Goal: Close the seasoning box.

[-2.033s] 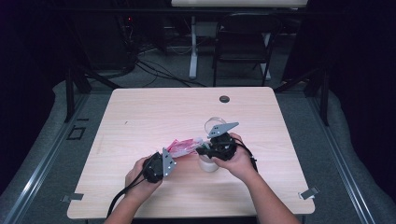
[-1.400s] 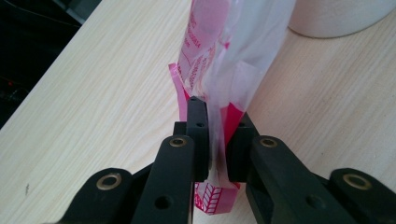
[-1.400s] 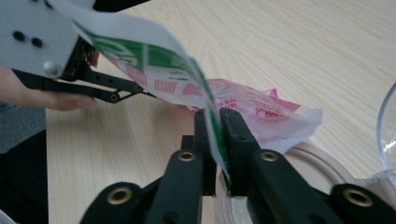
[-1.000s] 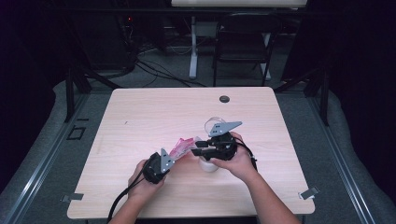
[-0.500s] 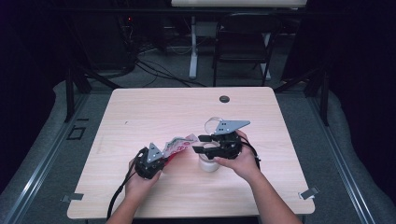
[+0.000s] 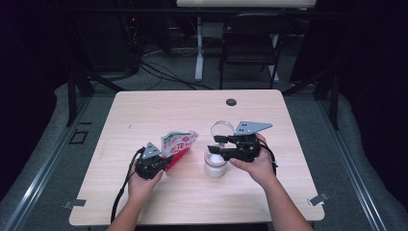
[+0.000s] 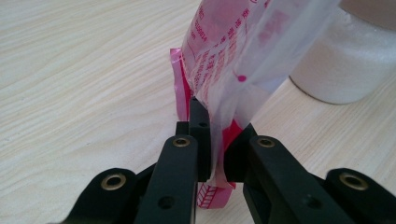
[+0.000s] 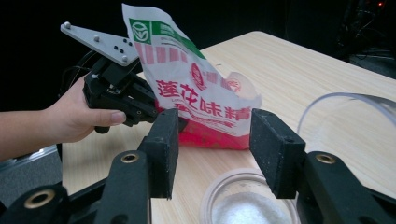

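Holding the bag (image 6: 179, 144) in my L gripper (image 6: 159, 163), jaws clenched on its lower red edge, as the L gripper view shows; bag (image 7: 243, 51) stands tilted up off the table (image 6: 159, 110), left of the jar (image 6: 215, 164). R gripper (image 6: 216, 148) sits just above the jar's open mouth, jaws just been opening, now released w/ nothing between the pads. In the R gripper view I see the jar (image 8: 250, 198) below the jaws, white grains inside, bag (image 8: 196, 98) beyond. Clear lid (image 6: 222, 129) lies on the table just behind the jar. Small black disc (image 6: 231, 102) near the far edge.
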